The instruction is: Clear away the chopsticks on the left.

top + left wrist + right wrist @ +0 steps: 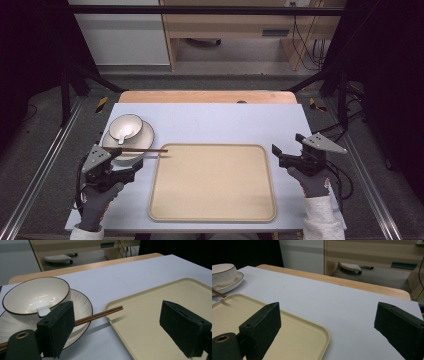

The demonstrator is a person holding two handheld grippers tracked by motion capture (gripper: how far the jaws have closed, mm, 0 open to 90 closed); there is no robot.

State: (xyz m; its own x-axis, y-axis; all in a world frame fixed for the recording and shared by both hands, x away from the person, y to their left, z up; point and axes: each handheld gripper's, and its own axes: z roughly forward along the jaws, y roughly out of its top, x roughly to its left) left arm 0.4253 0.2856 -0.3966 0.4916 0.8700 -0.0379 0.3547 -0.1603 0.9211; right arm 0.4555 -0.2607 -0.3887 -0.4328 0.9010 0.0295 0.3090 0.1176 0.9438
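**Chopsticks rest across the plate rim, both grippers empty**

Chopsticks [145, 149], a brown pair lying side by side, rest across the near rim of the plate [146, 135] at the left of the table [215, 122]. Their tips reach out to the right and hang just over the upper left corner of the tray [212, 182], casting a thin shadow on its rim. In the left gripper view the pair runs from behind the near jaw up to the tray's edge.

A cream bowl [125, 126] with a dark rim stands on the plate, and a white spoon [123, 135] lies inside it, handle toward the near side.

The left gripper [137, 167] sits just near of the plate, close to the chopsticks, its jaws spread wide with nothing between them; it touches neither plate nor chopsticks.

The right gripper [278, 155] hovers beside the tray's right edge, well apart from the dishes. Its jaws also stand wide, holding nothing, with bare table between them.
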